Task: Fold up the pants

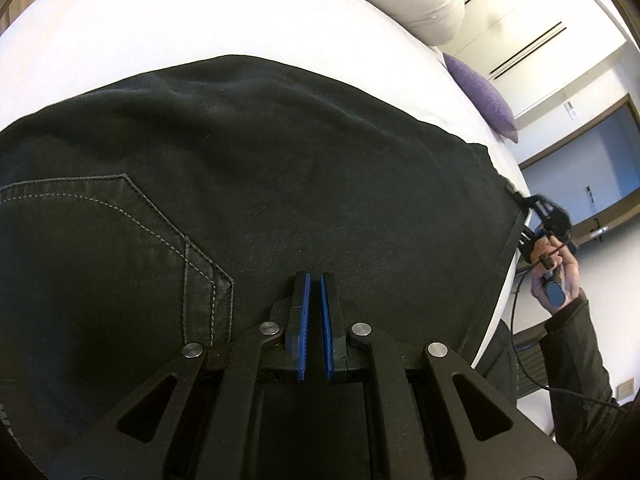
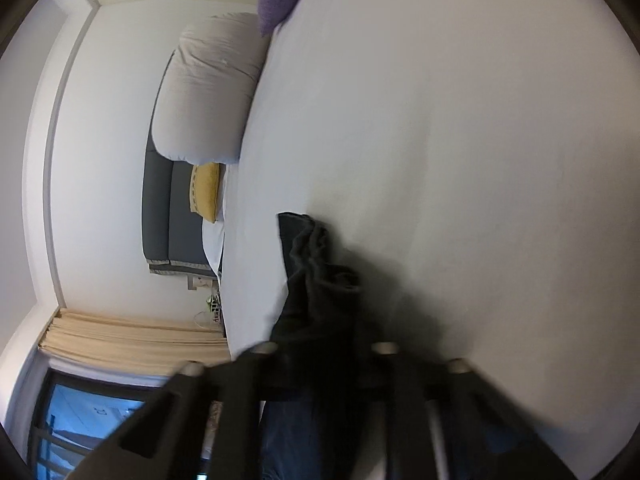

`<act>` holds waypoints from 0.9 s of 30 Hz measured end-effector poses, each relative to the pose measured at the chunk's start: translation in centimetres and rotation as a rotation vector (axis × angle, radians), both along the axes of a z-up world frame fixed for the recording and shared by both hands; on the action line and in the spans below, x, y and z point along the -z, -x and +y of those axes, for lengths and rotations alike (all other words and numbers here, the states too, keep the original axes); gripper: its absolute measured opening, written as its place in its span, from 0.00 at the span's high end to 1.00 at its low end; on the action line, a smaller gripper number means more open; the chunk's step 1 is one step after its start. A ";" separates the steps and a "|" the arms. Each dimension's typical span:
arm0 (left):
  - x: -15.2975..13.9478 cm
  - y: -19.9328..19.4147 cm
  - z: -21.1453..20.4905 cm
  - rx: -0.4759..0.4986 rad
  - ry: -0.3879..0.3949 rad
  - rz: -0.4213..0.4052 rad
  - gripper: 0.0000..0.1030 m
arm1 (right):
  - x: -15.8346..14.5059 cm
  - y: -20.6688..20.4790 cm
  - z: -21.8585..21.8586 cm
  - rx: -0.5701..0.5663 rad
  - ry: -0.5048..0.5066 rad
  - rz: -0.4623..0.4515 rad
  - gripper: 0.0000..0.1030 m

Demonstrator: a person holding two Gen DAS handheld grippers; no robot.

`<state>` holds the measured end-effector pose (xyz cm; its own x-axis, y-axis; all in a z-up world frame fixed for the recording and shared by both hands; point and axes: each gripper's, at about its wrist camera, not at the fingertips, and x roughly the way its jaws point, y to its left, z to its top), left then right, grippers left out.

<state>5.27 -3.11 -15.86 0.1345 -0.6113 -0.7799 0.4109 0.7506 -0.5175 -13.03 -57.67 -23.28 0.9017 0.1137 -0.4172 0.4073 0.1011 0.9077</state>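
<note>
Left claw (image 1: pixel 315 280) sits nearest, pads almost together with a thin gap, nothing pinched, hovering over or resting on the black pants (image 1: pixel 280 168) near the back pocket (image 1: pixel 120 232) at 9 o'clock. Pants lie spread flat on the white bed (image 1: pixel 180 20). Right claw (image 1: pixel 534 204) at 3 o'clock of the left view grips the pants' edge; in the right view dark fabric (image 2: pixel 316 280) bunches up between its jaws, fingertips hidden, picture blurred. Purple pillow (image 1: pixel 480 92) at 2 o'clock. Risk, my guess: only one claw holds cloth, so lifting could drag the whole garment crooked or slip the thin edge out.
</note>
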 end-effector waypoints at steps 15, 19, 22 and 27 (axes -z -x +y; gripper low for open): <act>1.1 -0.9 0.0 -0.014 0.050 0.026 0.94 | -2.1 -1.0 1.3 0.047 0.096 0.037 0.91; 1.4 -0.9 0.2 -0.015 0.057 0.029 0.94 | -2.4 -0.8 1.5 0.056 0.122 0.056 0.91; 1.4 -1.1 0.5 -0.019 0.063 0.034 0.94 | -4.1 -1.1 2.4 0.035 0.208 0.078 0.91; 1.4 -1.4 1.0 -0.031 0.069 0.045 0.94 | -9.9 -3.9 7.8 -0.138 0.498 0.120 0.92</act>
